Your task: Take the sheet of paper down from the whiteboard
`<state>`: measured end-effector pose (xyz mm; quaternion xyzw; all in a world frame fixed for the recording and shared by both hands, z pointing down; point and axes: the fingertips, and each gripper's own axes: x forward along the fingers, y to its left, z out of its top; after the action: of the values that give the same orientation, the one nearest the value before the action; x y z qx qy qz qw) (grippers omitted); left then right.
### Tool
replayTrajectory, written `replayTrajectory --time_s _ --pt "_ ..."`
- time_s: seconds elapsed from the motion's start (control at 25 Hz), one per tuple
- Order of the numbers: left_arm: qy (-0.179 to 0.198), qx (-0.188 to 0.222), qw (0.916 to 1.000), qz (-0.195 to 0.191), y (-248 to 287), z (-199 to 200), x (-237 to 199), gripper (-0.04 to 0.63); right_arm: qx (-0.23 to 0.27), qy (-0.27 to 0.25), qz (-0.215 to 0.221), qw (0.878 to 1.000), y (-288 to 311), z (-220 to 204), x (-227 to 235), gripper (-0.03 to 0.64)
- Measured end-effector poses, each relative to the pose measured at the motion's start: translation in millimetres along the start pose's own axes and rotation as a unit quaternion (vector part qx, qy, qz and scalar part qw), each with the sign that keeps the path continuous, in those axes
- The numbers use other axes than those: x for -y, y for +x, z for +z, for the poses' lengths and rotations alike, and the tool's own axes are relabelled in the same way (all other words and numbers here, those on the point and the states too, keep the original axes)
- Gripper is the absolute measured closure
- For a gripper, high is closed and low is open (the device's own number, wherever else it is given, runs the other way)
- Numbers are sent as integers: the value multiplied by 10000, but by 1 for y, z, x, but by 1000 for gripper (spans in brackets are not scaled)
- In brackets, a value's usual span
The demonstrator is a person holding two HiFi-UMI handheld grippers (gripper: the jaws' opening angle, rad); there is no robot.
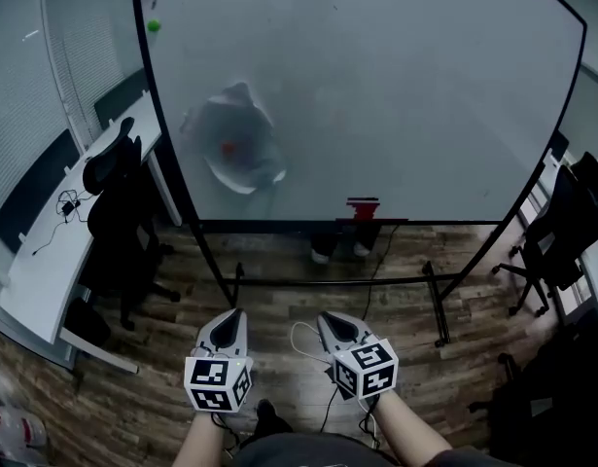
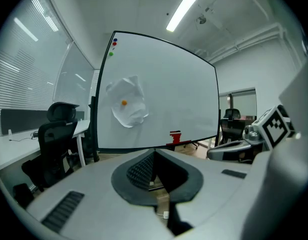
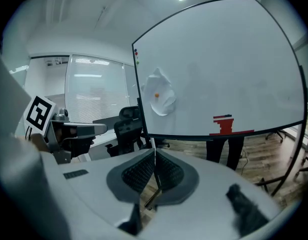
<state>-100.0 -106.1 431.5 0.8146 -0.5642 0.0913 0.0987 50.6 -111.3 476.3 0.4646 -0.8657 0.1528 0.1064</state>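
Observation:
A crumpled white sheet of paper [image 1: 236,140] hangs on the left part of the whiteboard [image 1: 396,95], pinned by an orange magnet [image 1: 227,148]. The sheet [image 2: 126,102] shows in the left gripper view and the sheet [image 3: 161,93] in the right gripper view, still some way off. My left gripper [image 1: 228,320] and right gripper [image 1: 328,322] are held side by side low in the head view, a good step short of the board. Both are shut with nothing between their jaws.
A red eraser [image 1: 363,207] sits on the board's lower ledge. Coloured magnets [image 1: 150,6] dot the board's top left corner. Black office chairs [image 1: 119,202] and a white desk [image 1: 55,251] stand at the left, another chair [image 1: 556,236] at the right. The board's black stand feet [image 1: 435,300] rest on the wooden floor.

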Motion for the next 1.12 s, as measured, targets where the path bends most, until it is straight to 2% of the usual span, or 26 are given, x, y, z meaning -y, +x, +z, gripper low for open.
replayTrajectory --time_s 0.28,0.68,1.12 --pt "8 34 9997 -256 36 17 -59 581 79 26 -374 9993 61 31 -6 594" --pt "-74 119 9979 -636 64 27 -125 583 -29 203 -862 9961 127 51 -22 594" --pt "-112 191 9962 -840 78 33 -141 583 204 378 -1156 9924 141 69 -15 594"
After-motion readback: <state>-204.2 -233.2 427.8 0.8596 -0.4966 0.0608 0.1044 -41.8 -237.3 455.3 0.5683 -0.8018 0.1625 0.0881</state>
